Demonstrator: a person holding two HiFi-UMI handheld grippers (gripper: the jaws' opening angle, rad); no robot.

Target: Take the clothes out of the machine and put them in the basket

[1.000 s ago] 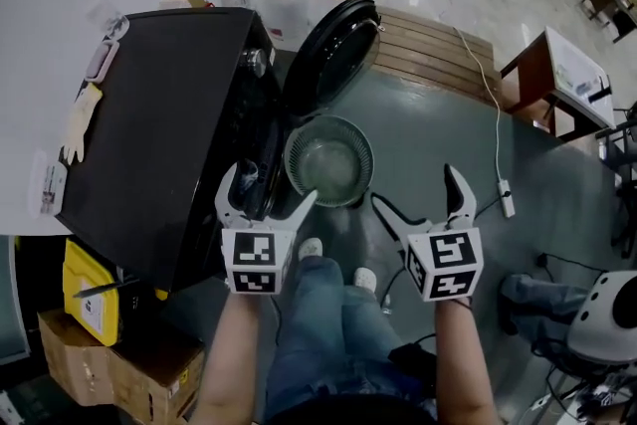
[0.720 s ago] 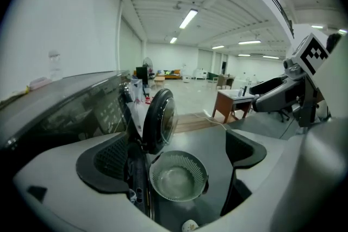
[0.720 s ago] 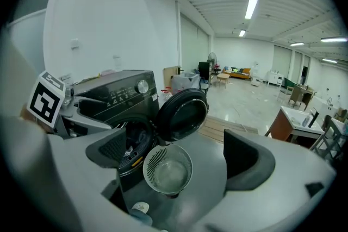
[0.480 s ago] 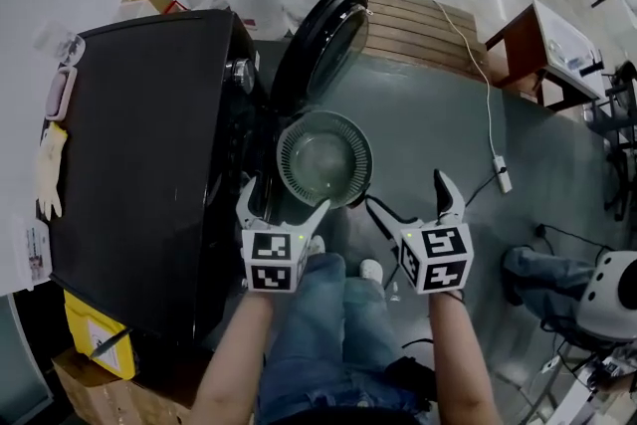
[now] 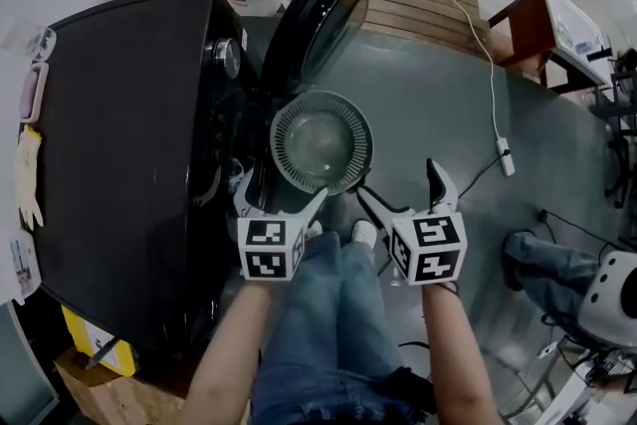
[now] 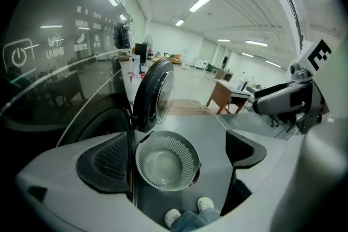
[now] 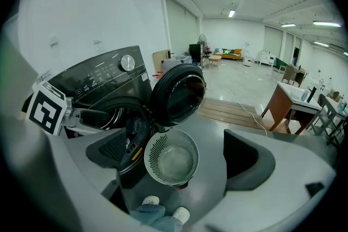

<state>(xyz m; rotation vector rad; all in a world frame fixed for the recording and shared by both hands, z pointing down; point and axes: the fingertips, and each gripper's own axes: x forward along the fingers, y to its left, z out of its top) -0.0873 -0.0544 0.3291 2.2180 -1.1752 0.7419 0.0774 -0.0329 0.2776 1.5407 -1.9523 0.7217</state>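
Near the basket, which sits by the machine, left tongs and right tongs both gape wide, holding nothing.

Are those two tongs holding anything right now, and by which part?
Nothing is held. The left tongs and the right tongs both stand open with nothing between their jaws, near the empty basket.

Right tongs, spread wide, frame the empty basket beside the open-doored machine
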